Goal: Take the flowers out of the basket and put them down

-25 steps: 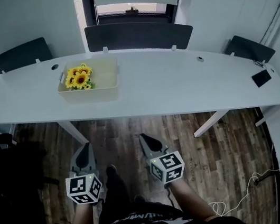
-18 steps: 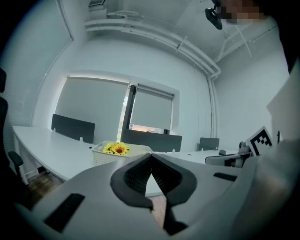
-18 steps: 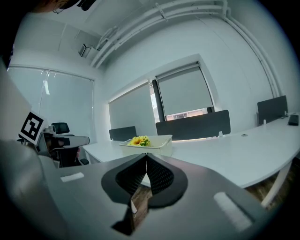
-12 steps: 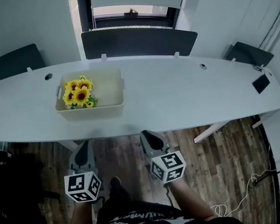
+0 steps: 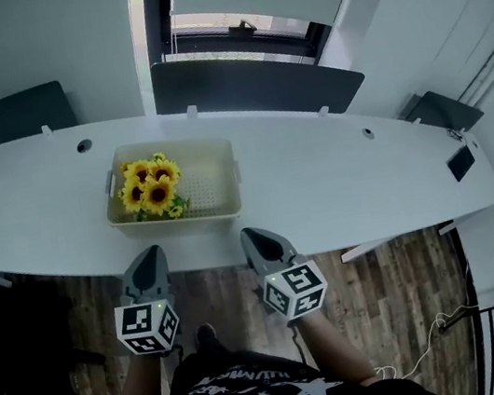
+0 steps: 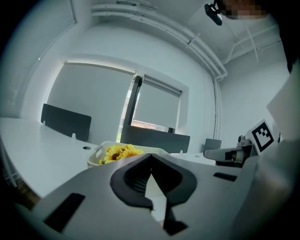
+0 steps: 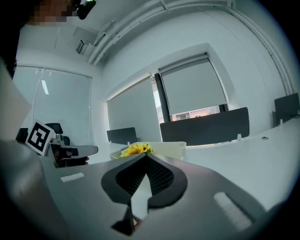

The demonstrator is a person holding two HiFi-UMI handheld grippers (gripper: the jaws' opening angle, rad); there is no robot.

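A bunch of yellow sunflowers (image 5: pixel 153 188) lies in the left half of a cream plastic basket (image 5: pixel 208 182) on the long white table (image 5: pixel 321 188). My left gripper (image 5: pixel 148 262) is held just short of the table's near edge, below the basket's left corner, jaws shut and empty. At the same height my right gripper (image 5: pixel 254 240) sits below the basket's right corner, also shut with nothing in it. In the left gripper view the flowers (image 6: pixel 121 152) and basket (image 6: pixel 101 155) show just beyond the closed tips (image 6: pixel 151 155). The right gripper view has the flowers (image 7: pixel 136 149) over its tips (image 7: pixel 145 156).
Dark divider panels (image 5: pixel 256 86) stand along the table's far edge, with a window behind. A dark device (image 5: pixel 460 163) lies at the table's right end. Two cable holes (image 5: pixel 85 146) pierce the tabletop. Wooden floor and a white cable (image 5: pixel 417 358) lie below me.
The table and basket have come nearer in the head view as I stepped forward. Both grippers now reach the table's near edge, still shut.
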